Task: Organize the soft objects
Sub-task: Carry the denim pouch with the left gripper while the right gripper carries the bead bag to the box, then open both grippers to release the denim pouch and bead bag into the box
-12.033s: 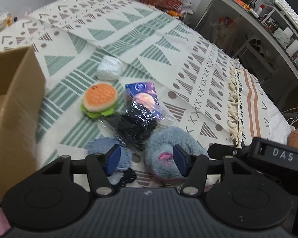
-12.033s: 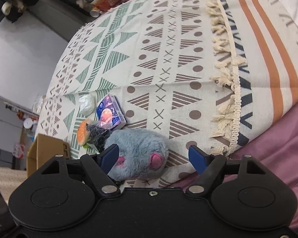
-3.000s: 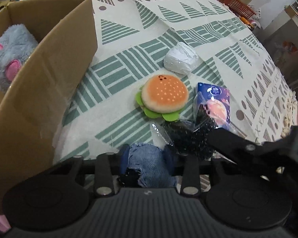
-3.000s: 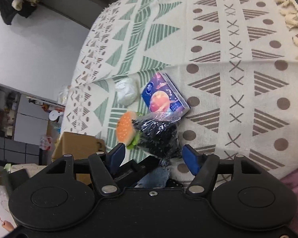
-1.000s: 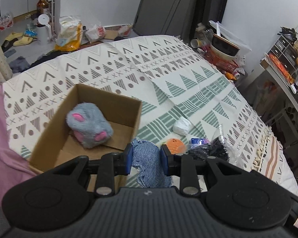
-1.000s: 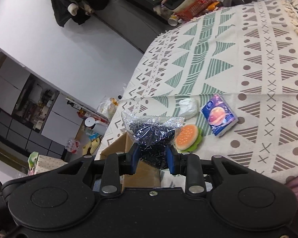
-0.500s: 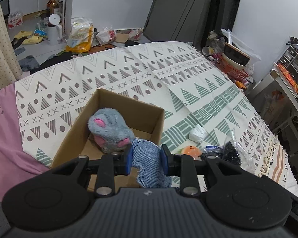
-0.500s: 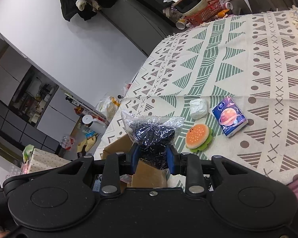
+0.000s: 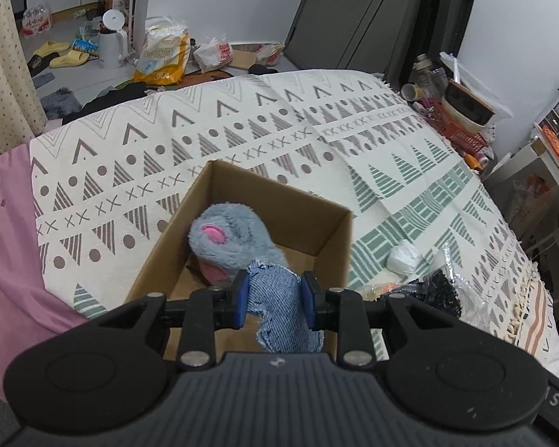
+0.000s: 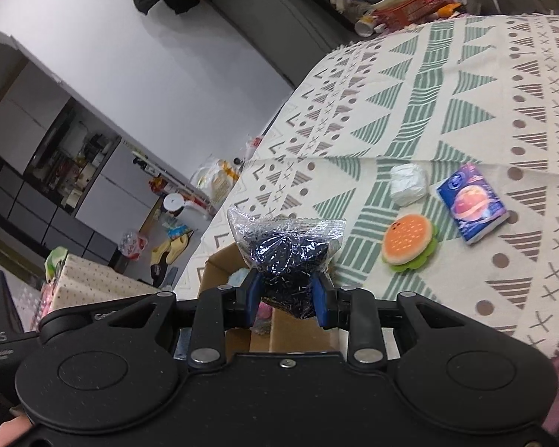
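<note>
Bedding fills both views: a cream blanket [image 9: 242, 141] printed with green and brown triangles, dots and crosses covers a bed, with a pink sheet [image 9: 7, 253] showing at its near left edge. Beyond the bed the floor is cluttered with bags, yellow slippers [image 9: 61, 57] and a white kettle [image 9: 111, 39], with dark cabinets against a white wall. An open cardboard box [image 9: 316, 231] sits on the blanket directly ahead of the left claw [image 9: 275, 300], and a fluffy grey plush [image 9: 231, 242] with pink patches lies inside it. The left claw is clamped on a frayed scrap of blue denim [image 9: 279, 309], which hangs between its blue pads just above the near part of the box. The right claw [image 10: 289, 294] is closed on a clear bag [image 10: 287, 246] full of small dark bits, held upright with its crinkled top fanning above the pads; the box's corner shows just behind and below it. Ahead and right of the right claw, on the blanket, lie a burger toy [image 10: 408, 240] with an orange bun and green frill, a white wad [image 10: 408, 184] beyond it, and a blue tissue pack [image 10: 473, 206] just right of those. A fingertip [image 10: 9, 426] shows at the lower left edge of the right wrist view.
</note>
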Action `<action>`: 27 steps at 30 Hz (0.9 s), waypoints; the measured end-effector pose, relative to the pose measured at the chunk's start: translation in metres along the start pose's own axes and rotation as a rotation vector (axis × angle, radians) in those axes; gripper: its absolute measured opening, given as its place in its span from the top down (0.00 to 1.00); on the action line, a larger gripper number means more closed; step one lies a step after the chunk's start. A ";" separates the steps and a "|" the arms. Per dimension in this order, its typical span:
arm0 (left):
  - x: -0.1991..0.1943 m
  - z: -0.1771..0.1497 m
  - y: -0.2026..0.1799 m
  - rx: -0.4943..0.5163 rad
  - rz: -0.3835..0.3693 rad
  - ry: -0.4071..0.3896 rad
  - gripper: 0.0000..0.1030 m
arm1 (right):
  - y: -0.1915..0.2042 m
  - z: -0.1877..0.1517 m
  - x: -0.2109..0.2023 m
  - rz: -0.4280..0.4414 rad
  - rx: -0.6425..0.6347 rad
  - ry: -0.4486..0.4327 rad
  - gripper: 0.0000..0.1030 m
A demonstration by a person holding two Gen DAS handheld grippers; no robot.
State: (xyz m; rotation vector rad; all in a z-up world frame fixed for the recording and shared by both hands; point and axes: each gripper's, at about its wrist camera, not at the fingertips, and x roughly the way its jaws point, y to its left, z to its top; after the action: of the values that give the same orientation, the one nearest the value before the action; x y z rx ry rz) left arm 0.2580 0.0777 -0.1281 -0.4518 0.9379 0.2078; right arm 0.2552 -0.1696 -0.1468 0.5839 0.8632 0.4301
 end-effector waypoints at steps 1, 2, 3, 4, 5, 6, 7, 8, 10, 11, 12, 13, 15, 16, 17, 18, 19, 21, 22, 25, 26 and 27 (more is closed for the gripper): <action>0.003 0.000 0.003 -0.001 0.004 0.004 0.73 | 0.003 -0.001 0.003 0.003 -0.008 0.006 0.72; 0.005 0.000 0.007 -0.003 0.010 0.009 0.73 | 0.006 -0.002 0.005 0.005 -0.014 0.010 0.72; 0.008 0.000 0.010 -0.006 0.015 0.012 0.73 | 0.009 -0.003 0.007 0.009 -0.022 0.015 0.72; 0.011 0.001 0.014 -0.009 0.020 0.015 0.73 | 0.012 -0.003 0.009 0.012 -0.030 0.020 0.72; 0.014 0.002 0.018 -0.013 0.025 0.019 0.73 | 0.014 -0.004 0.011 0.014 -0.037 0.026 0.72; 0.016 0.002 0.022 -0.019 0.028 0.022 0.73 | 0.016 -0.006 0.013 0.014 -0.044 0.033 0.72; 0.018 0.003 0.025 -0.023 0.028 0.025 0.73 | 0.018 -0.007 0.016 0.014 -0.051 0.040 0.72; 0.021 0.004 0.029 -0.028 0.028 0.029 0.73 | 0.020 -0.009 0.018 0.013 -0.056 0.047 0.72; 0.024 0.007 0.036 -0.038 0.029 0.034 0.73 | 0.023 -0.012 0.023 0.008 -0.063 0.065 0.72; 0.026 0.008 0.039 -0.039 0.031 0.035 0.73 | 0.025 -0.014 0.025 0.007 -0.066 0.073 0.72; 0.027 0.009 0.042 -0.037 0.033 0.035 0.72 | 0.027 -0.015 0.027 0.005 -0.070 0.080 0.72; 0.029 0.010 0.044 -0.036 0.036 0.036 0.72 | 0.030 -0.017 0.029 0.004 -0.075 0.083 0.71; 0.032 0.011 0.049 -0.030 0.042 0.038 0.72 | 0.035 -0.018 0.031 0.003 -0.089 0.085 0.71; 0.032 0.012 0.051 -0.024 0.040 0.033 0.70 | 0.038 -0.019 0.032 0.002 -0.101 0.084 0.71; 0.033 0.013 0.052 -0.021 0.039 0.030 0.70 | 0.040 -0.019 0.033 0.004 -0.108 0.085 0.71; 0.034 0.014 0.054 -0.024 0.038 0.032 0.69 | 0.041 -0.019 0.034 0.005 -0.111 0.088 0.71; 0.035 0.015 0.056 -0.031 0.030 0.039 0.68 | 0.043 -0.020 0.035 0.004 -0.114 0.091 0.71; 0.035 0.018 0.059 -0.040 0.012 0.052 0.65 | 0.047 -0.020 0.038 0.002 -0.124 0.096 0.71; 0.035 0.019 0.060 -0.038 0.006 0.056 0.64 | 0.049 -0.020 0.039 0.002 -0.130 0.098 0.71; 0.033 0.022 0.061 -0.030 -0.003 0.055 0.63 | 0.055 -0.023 0.043 -0.002 -0.145 0.103 0.71; 0.031 0.022 0.061 -0.030 -0.004 0.054 0.62 | 0.057 -0.023 0.044 -0.004 -0.148 0.105 0.71; 0.030 0.023 0.061 -0.030 -0.003 0.052 0.62 | 0.058 -0.024 0.045 -0.006 -0.151 0.108 0.71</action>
State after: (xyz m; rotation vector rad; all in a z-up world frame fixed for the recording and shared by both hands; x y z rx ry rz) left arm 0.2698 0.1417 -0.1581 -0.4878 0.9858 0.2079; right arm 0.2550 -0.0926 -0.1485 0.4216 0.9262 0.5205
